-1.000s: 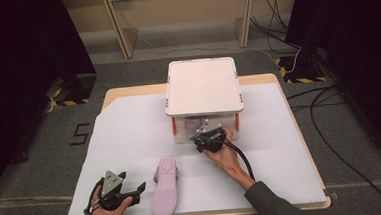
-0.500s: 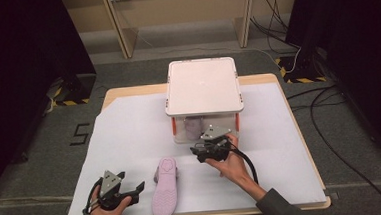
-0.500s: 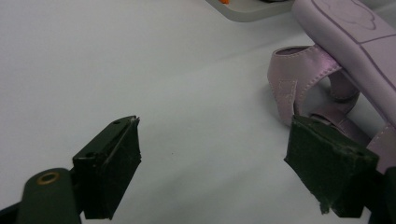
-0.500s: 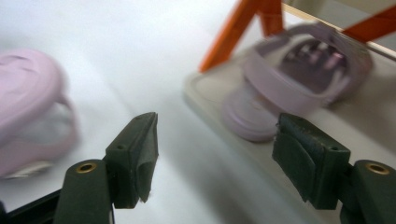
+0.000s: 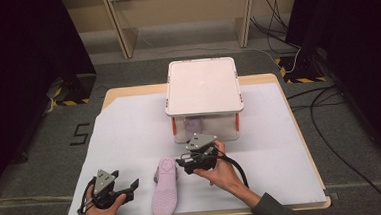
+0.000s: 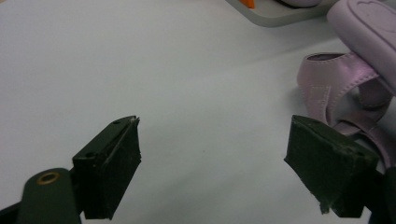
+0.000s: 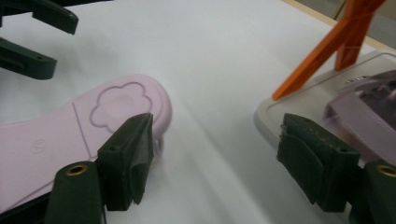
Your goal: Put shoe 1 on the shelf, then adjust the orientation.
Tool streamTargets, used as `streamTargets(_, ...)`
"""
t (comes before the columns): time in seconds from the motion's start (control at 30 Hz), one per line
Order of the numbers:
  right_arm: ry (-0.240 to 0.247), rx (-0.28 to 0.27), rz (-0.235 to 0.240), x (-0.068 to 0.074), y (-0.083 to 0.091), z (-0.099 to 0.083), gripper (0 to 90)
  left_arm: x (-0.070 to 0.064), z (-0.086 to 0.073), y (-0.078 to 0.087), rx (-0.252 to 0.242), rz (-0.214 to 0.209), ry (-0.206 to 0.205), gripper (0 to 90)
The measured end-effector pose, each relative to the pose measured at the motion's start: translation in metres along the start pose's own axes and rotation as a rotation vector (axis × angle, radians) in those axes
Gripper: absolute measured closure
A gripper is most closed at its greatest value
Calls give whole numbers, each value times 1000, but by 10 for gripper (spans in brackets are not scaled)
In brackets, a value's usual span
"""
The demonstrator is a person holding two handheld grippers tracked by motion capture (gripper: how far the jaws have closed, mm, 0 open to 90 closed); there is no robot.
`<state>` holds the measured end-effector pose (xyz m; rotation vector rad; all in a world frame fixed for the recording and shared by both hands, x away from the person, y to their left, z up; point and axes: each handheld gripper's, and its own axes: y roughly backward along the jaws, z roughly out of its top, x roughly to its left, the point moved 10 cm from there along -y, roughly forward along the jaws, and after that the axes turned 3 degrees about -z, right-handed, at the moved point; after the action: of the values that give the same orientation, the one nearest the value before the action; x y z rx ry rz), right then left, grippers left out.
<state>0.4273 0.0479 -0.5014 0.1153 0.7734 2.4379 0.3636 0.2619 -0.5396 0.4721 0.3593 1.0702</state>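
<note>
The right gripper point(image 5: 188, 162), held in the person's right hand point(image 5: 221, 171), hovered over the white paper sheet covering the table point(image 5: 129, 126), its two black jaws standing apart with nothing between them. Just to its left lay the pale pink, flat-soled sandal point(image 5: 164, 188), sole upward, a flower outline pressed into the heel end nearest the jaws; in the right gripper view the sandal's point(image 7: 70, 130) rounded end sat just beyond the left jaw, not touching it. Directly ahead of the right gripper stood the clear plastic storage box with a white lid and orange latches point(image 5: 203, 86). The left gripper point(image 5: 126, 187), farther left of the sandal, was likewise held with jaws apart and empty; the sandal's satin straps point(image 6: 336, 88) lay just beyond its right jaw
</note>
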Motion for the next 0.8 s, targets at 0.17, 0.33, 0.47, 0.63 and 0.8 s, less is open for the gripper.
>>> streamTargets(0.17,5,4,26,9,-7,5,206,1,-2,0,8,2,0,172)
streamTargets(0.33,28,5,53,26,-16,9,193,1,-1,-1,4,2,0,172)
streamTargets(0.47,44,-1,50,33,-21,10,190,1,-3,0,8,5,-4,172)
streamTargets(0.63,57,-9,48,35,-21,19,187,2,-3,1,7,7,-2,172)
streamTargets(0.8,88,-16,63,44,-24,28,187,2,-3,1,4,10,0,172)
